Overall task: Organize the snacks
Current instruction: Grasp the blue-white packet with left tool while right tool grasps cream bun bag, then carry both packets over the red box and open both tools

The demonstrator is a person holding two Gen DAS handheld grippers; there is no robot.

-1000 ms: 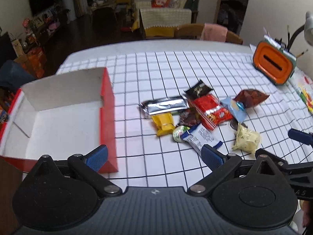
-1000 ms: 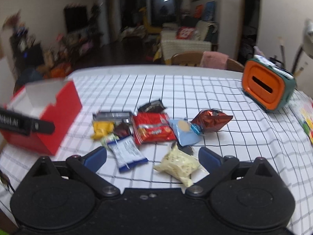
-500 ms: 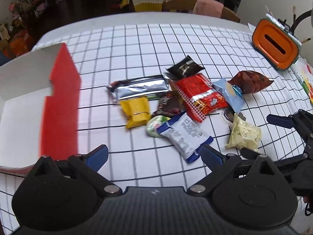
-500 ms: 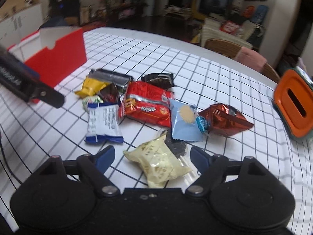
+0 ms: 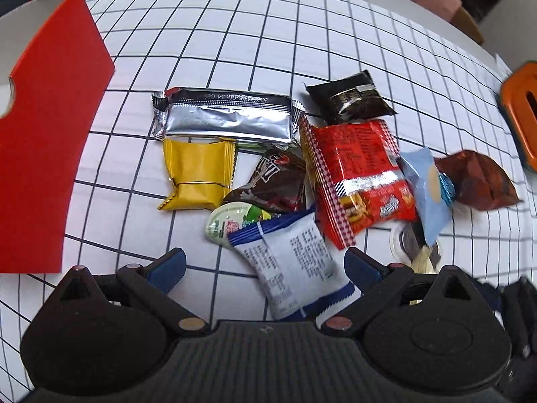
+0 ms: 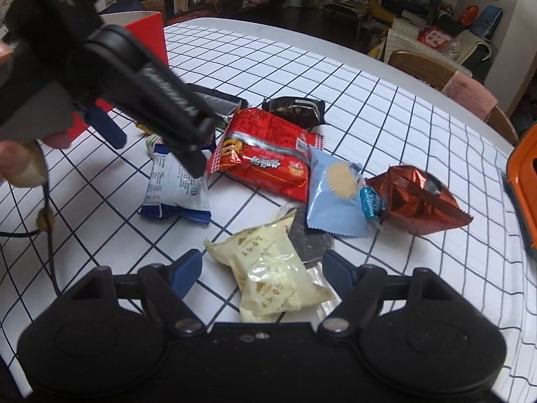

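Mostly crinkly foil packets (image 5: 225,121) on gridded cloth (image 5: 235,33)

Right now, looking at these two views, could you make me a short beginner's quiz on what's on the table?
1. True or false: the white-and-blue packet lies between the left gripper's jaws.
2. Which snack sits between the right gripper's jaws? A) cream packet B) yellow packet C) silver bar
3. Fill in: the box at the table's edge is ____ outside.

Key: 1 true; 2 A; 3 red.
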